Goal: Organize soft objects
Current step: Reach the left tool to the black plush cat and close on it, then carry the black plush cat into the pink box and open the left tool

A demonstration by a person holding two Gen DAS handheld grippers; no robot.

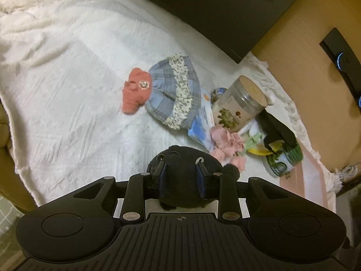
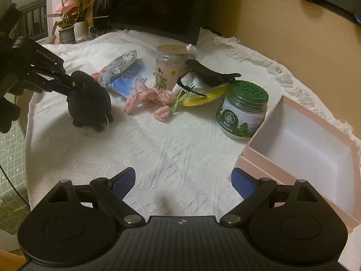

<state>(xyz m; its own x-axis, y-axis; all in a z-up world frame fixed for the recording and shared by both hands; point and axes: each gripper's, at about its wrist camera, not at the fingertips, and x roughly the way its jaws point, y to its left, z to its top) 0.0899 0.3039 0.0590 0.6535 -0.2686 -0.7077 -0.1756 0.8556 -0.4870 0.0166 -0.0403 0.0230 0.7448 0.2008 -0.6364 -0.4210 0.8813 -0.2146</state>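
Observation:
My left gripper [image 1: 181, 169] is shut on a black plush toy [image 1: 185, 158], which rests on or just above the white cloth [image 1: 67, 79]; the right wrist view shows the toy [image 2: 90, 99] held at the table's left side by the left gripper [image 2: 67, 84]. My right gripper [image 2: 183, 181] is open and empty above the cloth [image 2: 169, 153], next to an open pink box [image 2: 304, 144]. A doll's blue dress with a coral knit top [image 1: 162, 90] lies flat. Pink fabric flowers [image 2: 149, 99] lie mid-table [image 1: 227, 144].
A clear jar with a tan lid [image 2: 173, 65], a green-lidded jar [image 2: 244, 113], a blue packet [image 2: 133, 79], and a black-and-yellow item [image 2: 203, 83] crowd the far side. A dark monitor [image 2: 155, 6] and potted plants [image 2: 67, 20] stand behind.

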